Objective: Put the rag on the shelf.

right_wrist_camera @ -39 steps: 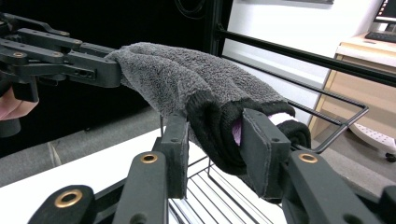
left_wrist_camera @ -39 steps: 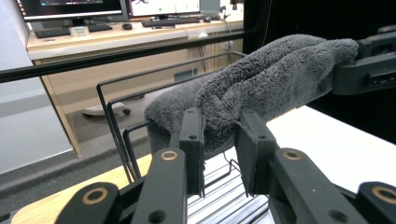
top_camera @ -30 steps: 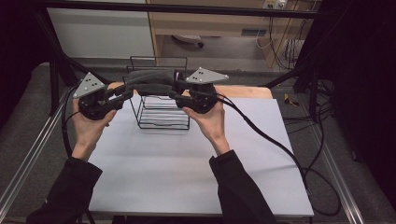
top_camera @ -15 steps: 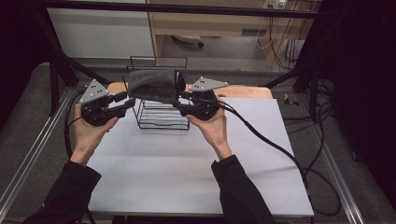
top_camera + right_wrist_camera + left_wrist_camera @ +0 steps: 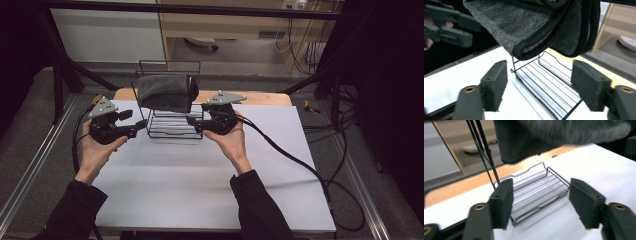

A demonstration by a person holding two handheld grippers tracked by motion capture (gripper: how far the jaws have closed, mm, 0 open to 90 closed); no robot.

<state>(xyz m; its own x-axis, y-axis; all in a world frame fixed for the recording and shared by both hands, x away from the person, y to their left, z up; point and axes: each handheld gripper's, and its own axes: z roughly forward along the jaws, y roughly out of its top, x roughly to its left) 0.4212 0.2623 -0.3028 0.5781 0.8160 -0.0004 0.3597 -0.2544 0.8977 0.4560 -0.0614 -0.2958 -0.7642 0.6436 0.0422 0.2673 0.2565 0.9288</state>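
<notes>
A folded dark grey towel (image 5: 164, 93) hangs over the top rail of a black wire rack (image 5: 175, 131) at the back of the white table. My left gripper (image 5: 141, 125) sits low at the rack's left side and my right gripper (image 5: 192, 121) at its right side. Both point inward below the towel. The jaws of both have just been opening and nothing lies between them. In the left gripper view the left gripper (image 5: 541, 203) frames the rack's base (image 5: 541, 191), with the towel (image 5: 554, 137) above. The right gripper (image 5: 539, 85) faces the rack (image 5: 546, 82) under the towel (image 5: 529, 25).
The white tabletop (image 5: 200, 185) stretches toward the person. A wooden board edge (image 5: 260, 97) runs behind the rack. Black cables (image 5: 300, 165) trail off to the right. Metal frame rails (image 5: 30, 170) border the table, and a cabinet stands beyond.
Both grippers held the towel up over the rack; now it hangs on the rack's top rail. Both hands have sunk to the rack's sides, and the jaws have let go and opened.
</notes>
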